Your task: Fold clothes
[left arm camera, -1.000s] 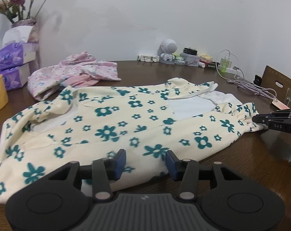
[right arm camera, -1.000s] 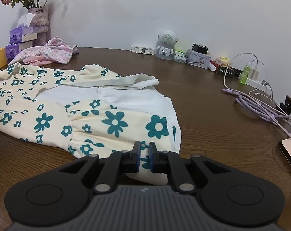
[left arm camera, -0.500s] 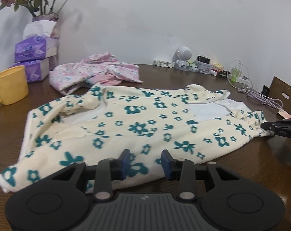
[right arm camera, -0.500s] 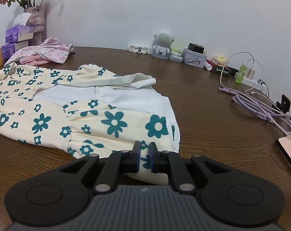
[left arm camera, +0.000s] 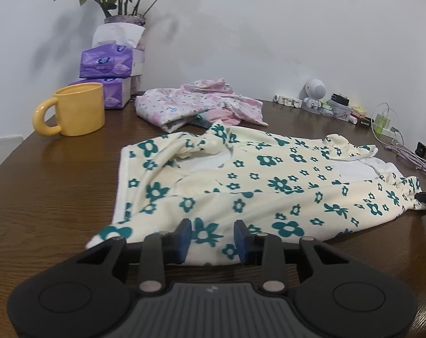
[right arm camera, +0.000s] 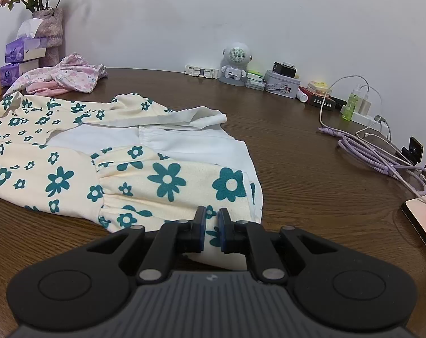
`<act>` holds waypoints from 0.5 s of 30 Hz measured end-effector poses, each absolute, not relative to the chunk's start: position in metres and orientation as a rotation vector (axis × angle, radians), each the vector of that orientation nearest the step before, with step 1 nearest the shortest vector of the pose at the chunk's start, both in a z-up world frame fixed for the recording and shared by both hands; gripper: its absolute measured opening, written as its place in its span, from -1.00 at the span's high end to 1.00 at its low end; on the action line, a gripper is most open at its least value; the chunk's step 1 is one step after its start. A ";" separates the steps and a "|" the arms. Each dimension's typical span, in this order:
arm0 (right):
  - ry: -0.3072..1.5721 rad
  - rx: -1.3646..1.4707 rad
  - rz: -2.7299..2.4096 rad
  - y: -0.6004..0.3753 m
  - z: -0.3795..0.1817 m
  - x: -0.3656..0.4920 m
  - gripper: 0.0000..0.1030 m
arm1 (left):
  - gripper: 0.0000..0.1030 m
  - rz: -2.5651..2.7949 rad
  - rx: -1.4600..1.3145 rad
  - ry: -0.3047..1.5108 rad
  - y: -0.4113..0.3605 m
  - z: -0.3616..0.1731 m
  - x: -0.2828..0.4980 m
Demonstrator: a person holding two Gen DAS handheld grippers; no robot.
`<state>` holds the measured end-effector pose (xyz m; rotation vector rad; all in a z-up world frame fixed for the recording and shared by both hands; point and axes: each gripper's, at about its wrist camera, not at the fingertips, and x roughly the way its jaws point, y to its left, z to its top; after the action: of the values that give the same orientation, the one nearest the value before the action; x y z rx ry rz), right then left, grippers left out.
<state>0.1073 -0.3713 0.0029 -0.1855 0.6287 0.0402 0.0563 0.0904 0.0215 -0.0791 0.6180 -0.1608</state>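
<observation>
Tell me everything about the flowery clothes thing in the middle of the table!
The flowery garment is cream, soft-looking cloth printed with teal flowers, big and small, with a white inside showing where it lies open. It is spread flat but rumpled across the brown wooden table. The right gripper is shut on its hem at one end. At the other end the left gripper is closing, its pads either side of the near edge, not yet pinching. A pink garment lies just behind it.
</observation>
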 end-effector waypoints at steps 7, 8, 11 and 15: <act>0.629 -0.182 0.040 -0.372 0.003 0.107 0.80 | 0.38 -0.190 -0.084 0.592 0.102 0.025 0.048; 0.629 -0.181 0.040 -0.372 0.003 0.107 0.80 | 0.38 -0.187 -0.084 0.589 0.103 0.025 0.047; 0.630 -0.180 0.040 -0.372 0.003 0.107 0.80 | 0.38 -0.188 -0.086 0.581 0.105 0.027 0.046; 0.630 -0.177 0.041 -0.373 0.003 0.107 0.80 | 0.39 -0.185 -0.086 0.573 0.108 0.029 0.045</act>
<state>0.1074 -0.3725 0.0033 -0.1768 0.6302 0.0406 0.0453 0.1079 0.0290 -0.0862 0.5731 -0.1852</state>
